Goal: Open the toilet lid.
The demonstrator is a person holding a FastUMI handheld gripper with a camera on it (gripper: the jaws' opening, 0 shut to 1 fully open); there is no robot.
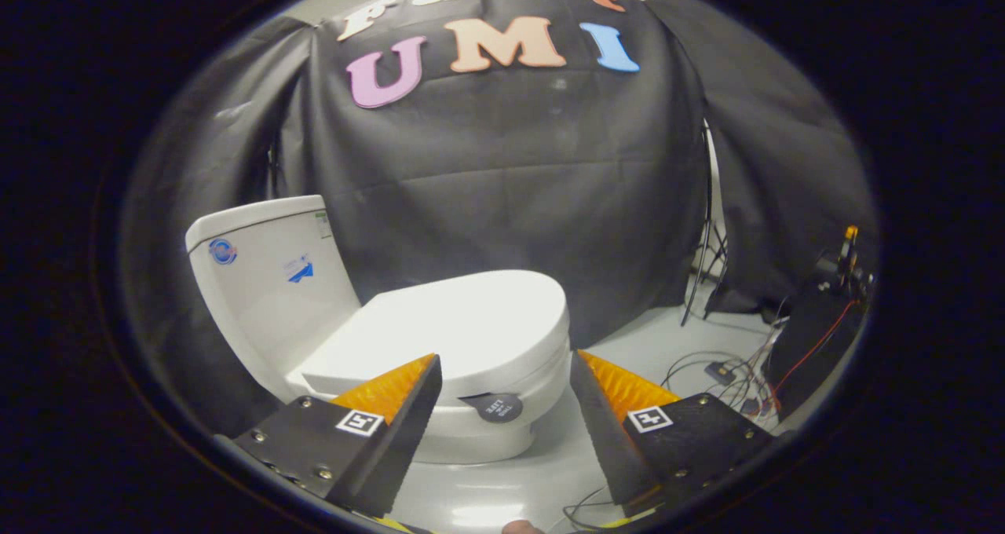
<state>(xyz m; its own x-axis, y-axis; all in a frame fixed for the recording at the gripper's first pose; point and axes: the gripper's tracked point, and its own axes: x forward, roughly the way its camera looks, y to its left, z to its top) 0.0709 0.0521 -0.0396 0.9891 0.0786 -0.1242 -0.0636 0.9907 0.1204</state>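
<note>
We see our claw (504, 381) spread wide and holding nothing, its two fingers flanking the front edge of the toilet lid (463, 326). The lid lies closed and flat on the bowl (502, 424), just ahead of the fingers, with the tank (267, 283) behind it. Cables (722, 373) lie on the floor (644, 338) beside the toilet.

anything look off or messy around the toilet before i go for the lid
Nothing is damaged or spilled. The toilet lid lies flat and closed, with a dark round tab at its front edge. Loose cables sprawl on the floor right of the toilet. The tongs are open, holding nothing.
</note>
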